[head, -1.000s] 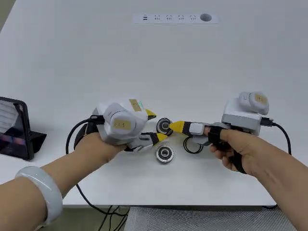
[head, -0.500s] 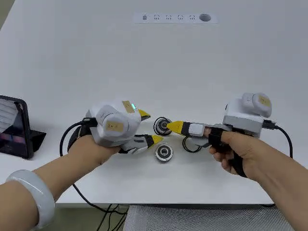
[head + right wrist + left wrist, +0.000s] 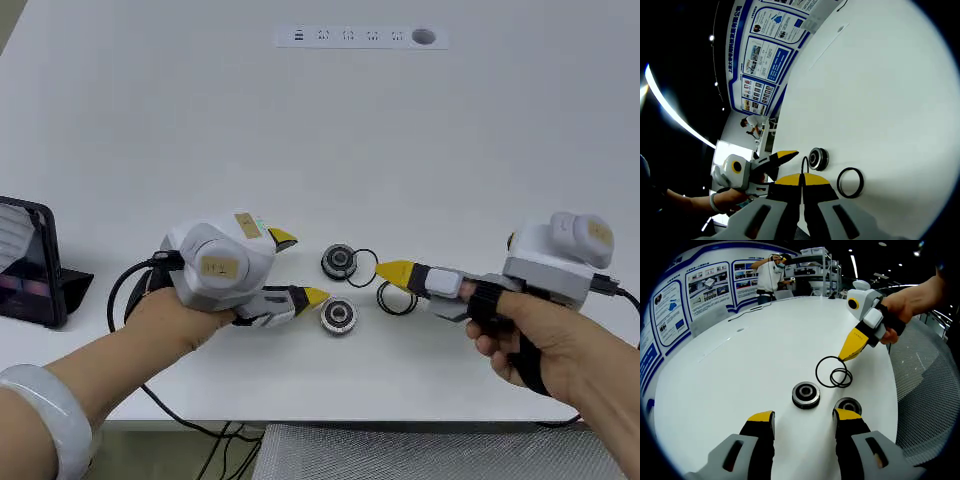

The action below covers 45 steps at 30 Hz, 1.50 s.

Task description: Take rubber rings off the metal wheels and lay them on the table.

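Right gripper (image 3: 384, 269) is closed, pinching a thin rubber ring (image 3: 364, 254) beside the far wheel (image 3: 339, 262). Left gripper (image 3: 300, 267) stands open by the near wheel (image 3: 338, 315), toward the front edge of the desk (image 3: 400, 395).

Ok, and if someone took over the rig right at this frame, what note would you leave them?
Left gripper: open, empty, pointed at the two wheels.
Right gripper: shut on a thin ring, held beside the far wheel.
Done: another ring lies on the table, near the right gripper's tip.
Left: lay the held ring down. The far wheel and the near wheel both look dark-rimmed and may carry more rings; too small to tell.
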Motion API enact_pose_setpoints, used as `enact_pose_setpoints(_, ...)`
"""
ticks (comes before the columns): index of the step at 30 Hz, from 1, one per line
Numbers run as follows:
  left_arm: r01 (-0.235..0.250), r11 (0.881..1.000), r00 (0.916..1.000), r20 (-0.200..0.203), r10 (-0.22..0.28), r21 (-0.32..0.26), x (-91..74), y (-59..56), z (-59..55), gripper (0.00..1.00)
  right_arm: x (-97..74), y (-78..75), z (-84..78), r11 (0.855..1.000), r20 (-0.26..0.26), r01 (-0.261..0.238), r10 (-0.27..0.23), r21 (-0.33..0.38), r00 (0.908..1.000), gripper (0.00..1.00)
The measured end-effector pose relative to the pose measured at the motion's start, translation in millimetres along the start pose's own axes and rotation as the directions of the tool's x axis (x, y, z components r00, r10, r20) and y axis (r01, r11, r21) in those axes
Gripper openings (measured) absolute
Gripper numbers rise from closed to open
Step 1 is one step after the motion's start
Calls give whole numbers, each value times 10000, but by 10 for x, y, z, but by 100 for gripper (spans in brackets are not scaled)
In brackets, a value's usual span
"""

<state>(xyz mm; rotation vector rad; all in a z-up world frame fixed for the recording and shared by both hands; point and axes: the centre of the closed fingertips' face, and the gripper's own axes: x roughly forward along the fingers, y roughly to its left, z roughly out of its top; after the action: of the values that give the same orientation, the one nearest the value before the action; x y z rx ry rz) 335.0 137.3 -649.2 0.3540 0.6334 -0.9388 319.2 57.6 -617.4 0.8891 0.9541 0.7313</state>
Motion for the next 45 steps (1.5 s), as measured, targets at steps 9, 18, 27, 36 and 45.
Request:
enact_pose_setpoints(9,-1,10000,10000,-85,1,-43,-31,-8,-42,49,-186,-192,-30,9986,32,507,-508,146,9987,2)
enact_pose_setpoints(18,38,10000,9999,-134,-38,-32,-35,-24,-58,47,-197,-381,-78,9937,-211,1089,-1084,263,9939,2)
enact_pose_setpoints(27,22,10000,9998,-203,-22,-12,-53,-17,-73,46,-196,-501,-147,9740,-802,1965,-2060,-1126,9752,2)
enact_pose_setpoints(36,65,10000,9998,-177,-65,8,-40,-25,-61,45,-178,-540,-177,9183,-1331,2210,-2766,-3284,9517,6)
enact_pose_setpoints(45,61,10000,9999,-116,-61,32,-26,-19,-31,44,-189,-521,-136,8671,-1343,2121,-3008,-4508,9442,12)
